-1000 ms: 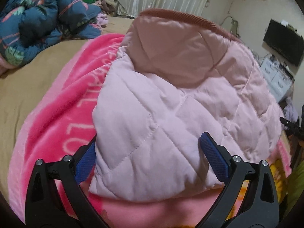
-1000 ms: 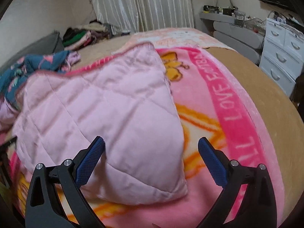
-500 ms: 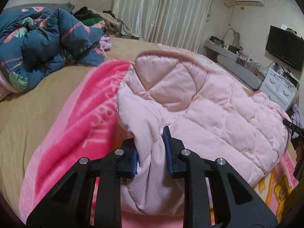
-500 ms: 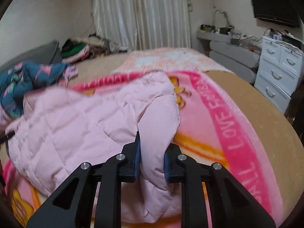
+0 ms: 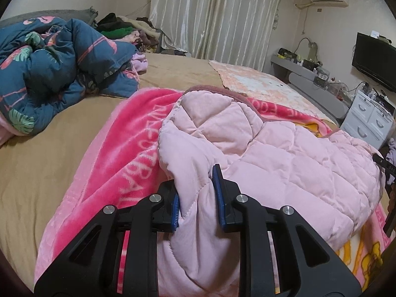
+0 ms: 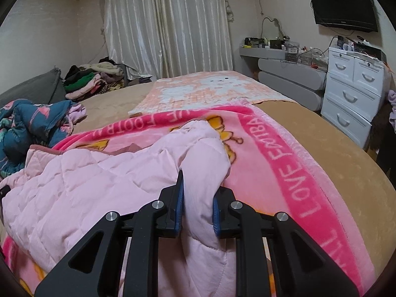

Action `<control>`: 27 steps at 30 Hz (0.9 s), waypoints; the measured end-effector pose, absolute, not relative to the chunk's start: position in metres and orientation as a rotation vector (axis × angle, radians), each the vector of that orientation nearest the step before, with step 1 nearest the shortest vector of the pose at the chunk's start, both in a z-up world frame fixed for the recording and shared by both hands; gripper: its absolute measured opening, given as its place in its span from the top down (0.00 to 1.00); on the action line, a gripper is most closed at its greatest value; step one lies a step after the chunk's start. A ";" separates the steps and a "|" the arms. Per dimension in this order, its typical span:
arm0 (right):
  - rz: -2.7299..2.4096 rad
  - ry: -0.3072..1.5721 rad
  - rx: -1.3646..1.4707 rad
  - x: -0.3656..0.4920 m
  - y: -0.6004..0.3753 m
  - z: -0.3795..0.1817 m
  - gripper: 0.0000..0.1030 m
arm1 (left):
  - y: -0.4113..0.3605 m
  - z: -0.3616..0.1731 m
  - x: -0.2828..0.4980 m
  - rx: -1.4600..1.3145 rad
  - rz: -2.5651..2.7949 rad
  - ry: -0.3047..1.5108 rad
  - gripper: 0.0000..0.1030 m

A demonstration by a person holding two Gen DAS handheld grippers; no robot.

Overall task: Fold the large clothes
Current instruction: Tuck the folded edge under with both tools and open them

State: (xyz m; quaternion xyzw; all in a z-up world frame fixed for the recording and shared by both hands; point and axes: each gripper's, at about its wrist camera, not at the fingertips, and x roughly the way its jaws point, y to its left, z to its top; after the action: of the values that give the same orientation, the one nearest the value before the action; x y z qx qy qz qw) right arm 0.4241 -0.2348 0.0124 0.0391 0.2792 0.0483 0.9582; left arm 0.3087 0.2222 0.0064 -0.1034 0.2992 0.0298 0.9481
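Observation:
A pale pink quilted garment [image 5: 284,165] with a dusty rose trim lies bunched on a bright pink blanket [image 5: 128,153] on the bed. My left gripper [image 5: 196,195] is shut on a fold at the garment's near left edge. In the right wrist view the same garment [image 6: 104,180] spreads to the left, and my right gripper [image 6: 198,198] is shut on a fold at its near right edge. Both pinched folds are lifted slightly off the blanket [image 6: 284,163].
A dark blue floral duvet [image 5: 49,74] is heaped at the left on the tan bed sheet [image 5: 37,173]. A pile of clothes [image 6: 94,81] sits by the curtain. A peach patterned blanket [image 6: 210,89] lies farther back. White drawers [image 6: 354,86] stand past the bed's right edge.
Both grippers closed from wide open onto folds of the pink garment, then lifted and drew back, so the garment bunches up and more of the room shows.

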 end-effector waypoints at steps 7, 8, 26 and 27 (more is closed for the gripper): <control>0.051 0.639 0.031 0.442 -0.228 -0.005 0.83 | 0.221 -0.003 0.321 -0.194 0.076 0.644 0.84; 0.038 0.656 0.000 0.445 -0.225 -0.011 0.83 | 0.221 -0.006 0.324 -0.193 0.079 0.654 0.84; 0.028 0.801 -0.004 0.468 -0.234 -0.051 0.72 | 0.225 -0.034 0.329 -0.236 0.108 0.746 0.78; 0.033 0.797 0.005 0.464 -0.235 -0.048 0.69 | 0.225 -0.032 0.328 -0.234 0.115 0.747 0.76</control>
State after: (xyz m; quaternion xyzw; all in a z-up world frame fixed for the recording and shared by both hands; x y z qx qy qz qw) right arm 0.4641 -0.2346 -0.0482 0.0022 0.3879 0.0160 0.9216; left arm 0.3284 0.2254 -0.0325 -0.1141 0.3637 0.0558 0.9228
